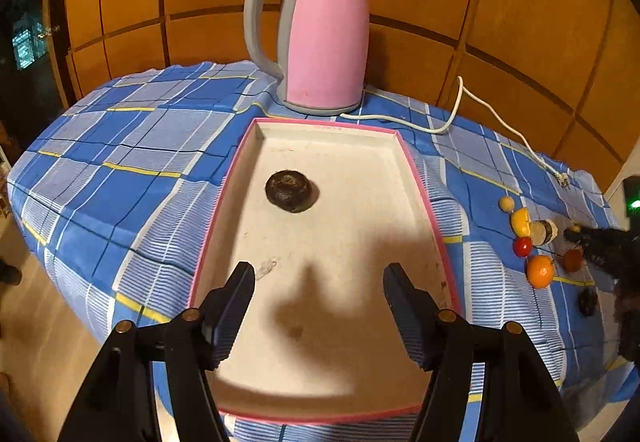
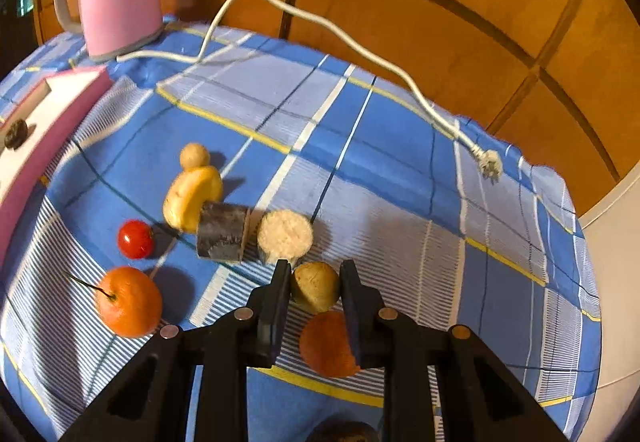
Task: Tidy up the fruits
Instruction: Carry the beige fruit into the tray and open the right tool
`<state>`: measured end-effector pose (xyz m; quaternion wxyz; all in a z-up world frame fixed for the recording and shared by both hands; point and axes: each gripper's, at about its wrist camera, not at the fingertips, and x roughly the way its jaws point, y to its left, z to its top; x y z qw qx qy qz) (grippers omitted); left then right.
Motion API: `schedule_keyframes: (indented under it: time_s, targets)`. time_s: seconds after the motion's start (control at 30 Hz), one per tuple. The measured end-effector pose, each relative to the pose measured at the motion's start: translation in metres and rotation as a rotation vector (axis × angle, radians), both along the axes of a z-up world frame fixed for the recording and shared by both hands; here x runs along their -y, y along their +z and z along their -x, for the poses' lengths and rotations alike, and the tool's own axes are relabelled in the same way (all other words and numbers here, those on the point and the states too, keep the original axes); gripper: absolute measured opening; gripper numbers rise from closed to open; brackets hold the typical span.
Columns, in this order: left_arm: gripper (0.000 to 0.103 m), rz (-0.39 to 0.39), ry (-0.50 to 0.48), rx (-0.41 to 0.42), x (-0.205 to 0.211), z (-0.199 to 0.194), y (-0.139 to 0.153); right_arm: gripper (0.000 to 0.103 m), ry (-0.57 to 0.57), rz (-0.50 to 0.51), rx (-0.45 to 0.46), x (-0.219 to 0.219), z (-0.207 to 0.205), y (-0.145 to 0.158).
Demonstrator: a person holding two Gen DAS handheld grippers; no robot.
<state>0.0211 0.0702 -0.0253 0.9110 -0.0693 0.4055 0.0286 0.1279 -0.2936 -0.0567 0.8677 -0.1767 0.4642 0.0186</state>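
My left gripper stands open above the near half of a pink-rimmed white tray, with nothing between its fingers. One dark round fruit lies in the tray. My right gripper is shut on a small tan fruit, just above a brown-orange round fruit on the cloth. Left of it lie an orange with a stem, a red cherry tomato, a yellow piece, a small tan ball, a dark cylinder and a white-faced piece. The same group shows right of the tray.
A pink kettle stands behind the tray; its white cord and plug trail across the blue checked tablecloth. Wooden wall panels close the back. The table edge drops off to the left and right.
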Motion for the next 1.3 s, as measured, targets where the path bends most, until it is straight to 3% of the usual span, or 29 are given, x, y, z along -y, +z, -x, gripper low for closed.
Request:
schedule_keyframes:
  time_s: [0.23, 0.37, 0.67, 0.83, 1.1, 1.2, 1.3]
  targets:
    - [0.067, -0.030, 0.003, 0.013, -0.003, 0.007, 0.003, 0.025, 0.086, -0.057, 0.073, -0.029, 0.008, 0.031]
    - [0.067, -0.040, 0.010, 0.037, -0.007, 0.013, 0.009, 0.025, 0.173, -0.127, 0.068, -0.058, 0.014, 0.043]
    - [0.067, -0.031, 0.029, 0.063, -0.015, 0.023, 0.014, 0.025, 0.476, -0.326, -0.098, -0.175, 0.023, 0.042]
    - [0.067, -0.025, 0.055, 0.069, -0.023, 0.027, 0.016, 0.025, 0.563, -0.345, -0.133, -0.230, 0.017, 0.033]
    - [0.067, -0.025, 0.066, 0.058, -0.027, 0.031, 0.012, 0.025, 0.579, -0.294, -0.206, -0.288, -0.006, 0.004]
    - [0.067, -0.016, 0.064, 0.049, -0.027, 0.031, 0.010, 0.033, 0.567, -0.288, -0.216, -0.293, -0.009, -0.001]
    - [0.067, -0.011, 0.060, 0.048, -0.024, 0.030, 0.009, 0.035, 0.539, -0.305, -0.207, -0.289, -0.011, -0.001]
